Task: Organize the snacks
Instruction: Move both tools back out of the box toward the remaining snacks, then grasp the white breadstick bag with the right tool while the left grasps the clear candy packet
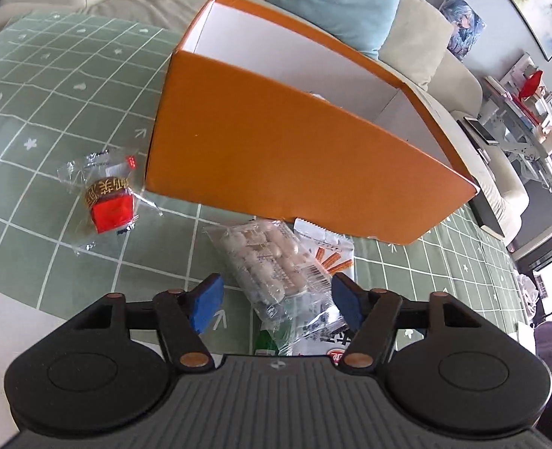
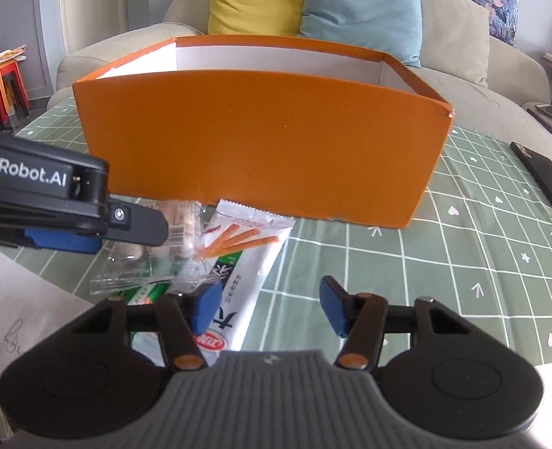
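**Reaching for the snack pile**

Hovering in front of the orange box (image 1: 306, 149), we have both tools over the small heap of snacks on the green checked tabletop (image 1: 51, 112). Our left tool (image 1: 276, 301) stands open astride the clear bag (image 1: 264, 258) of pale pieces, pads not pressing it. Our right tool (image 2: 270, 305) is also open, part-way, above the white pack (image 2: 244, 262) with orange sticks printed on it; nothing is gripped.

We judge the step to be picking the first snacks to drop into the box. Next we must lower each tool until a wrapper sits between the pads, close, then lift over the near wall.

A green packet (image 2: 152, 293) lies under the clear bag, and the wrappers overlap, so one pull may drag another. The two tools sit close and could collide. A red-wrapped snack (image 1: 107, 202) lies apart on the left. A black notebook (image 2: 542, 176) rests right of the box, and paper (image 2: 17, 321) lies at the near edge.
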`<state>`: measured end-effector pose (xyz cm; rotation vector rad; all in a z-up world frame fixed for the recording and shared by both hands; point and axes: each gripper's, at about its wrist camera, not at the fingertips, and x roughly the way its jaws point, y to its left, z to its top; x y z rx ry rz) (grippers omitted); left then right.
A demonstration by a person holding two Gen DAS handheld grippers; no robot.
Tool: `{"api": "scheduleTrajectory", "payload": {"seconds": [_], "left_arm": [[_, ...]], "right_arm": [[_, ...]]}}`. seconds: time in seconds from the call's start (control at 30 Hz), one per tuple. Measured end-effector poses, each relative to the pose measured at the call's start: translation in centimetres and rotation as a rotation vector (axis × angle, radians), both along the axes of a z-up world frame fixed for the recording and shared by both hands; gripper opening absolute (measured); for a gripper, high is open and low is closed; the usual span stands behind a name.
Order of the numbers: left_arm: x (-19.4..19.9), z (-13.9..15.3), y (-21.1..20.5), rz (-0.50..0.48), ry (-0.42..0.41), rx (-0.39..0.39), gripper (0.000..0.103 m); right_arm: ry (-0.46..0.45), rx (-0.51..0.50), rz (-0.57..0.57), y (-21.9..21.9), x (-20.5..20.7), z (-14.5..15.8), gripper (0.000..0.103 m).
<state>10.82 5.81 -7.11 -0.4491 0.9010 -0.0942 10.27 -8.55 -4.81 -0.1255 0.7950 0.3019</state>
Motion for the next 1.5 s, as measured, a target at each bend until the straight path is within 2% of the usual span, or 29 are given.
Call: {"api": "scheduleTrajectory", "payload": {"seconds": [0.07,0.1,0.27,0.43,0.5,0.57,0.6,0.73,0.97,1.23,1.4,1.5], "left_arm": [[-0.1,0.2,0.3,0.0,-0.009,-0.007,0.056],[-0.2,0.4,0.6,0.0,-0.011,-0.012,0.054],[-0.5,1.1,2.2,0.041,0.029,0.052,0.045],[-0.5,0.8,3.4,0.089,0.094,0.154,0.043],[-0.6,0.7,3.5,0.092,0.081,0.141,0.044],[-0.6,0.8,3.0,0.078,0.055,0.125,0.068],[-0.6,0.9,2.7,0.072,0.039,0.12,0.073],[0.1,0.9,1.1,0.03,0.021,0.114,0.083],[1.7,-0.9,-0.1,0.037,0.093,0.163,0.083],[1.4,-0.6,0.6,0.034,0.098,0.214,0.079],[1.4,-0.3,1.5,0.048,0.142,0.274,0.076],[1.3,-0.4,1.3,0.02,0.151,0.336,0.076]], "right_arm": [[0.0,0.013,0.012,0.2,0.1,0.1,0.055],[0.004,0.022,0.022,0.4,0.1,0.2,0.055],[-0.016,0.055,0.091,1.7,-0.6,0.9,0.055],[-0.014,0.01,0.096,2.7,-0.6,0.7,0.054],[0.01,0.019,0.061,2.3,-0.1,0.4,0.054],[0.036,0.025,0.028,1.8,0.2,0.1,0.054],[0.049,0.031,0.018,1.7,0.3,0.0,0.056],[0.08,0.064,0.005,1.3,0.5,-0.4,0.069],[0.105,0.049,0.021,2.3,0.7,-1.0,0.075],[0.091,0.003,0.031,1.9,0.7,-1.2,0.074],[0.088,-0.01,0.036,1.2,0.5,-1.2,0.072],[0.09,-0.01,0.037,0.9,0.4,-1.2,0.072]]}}
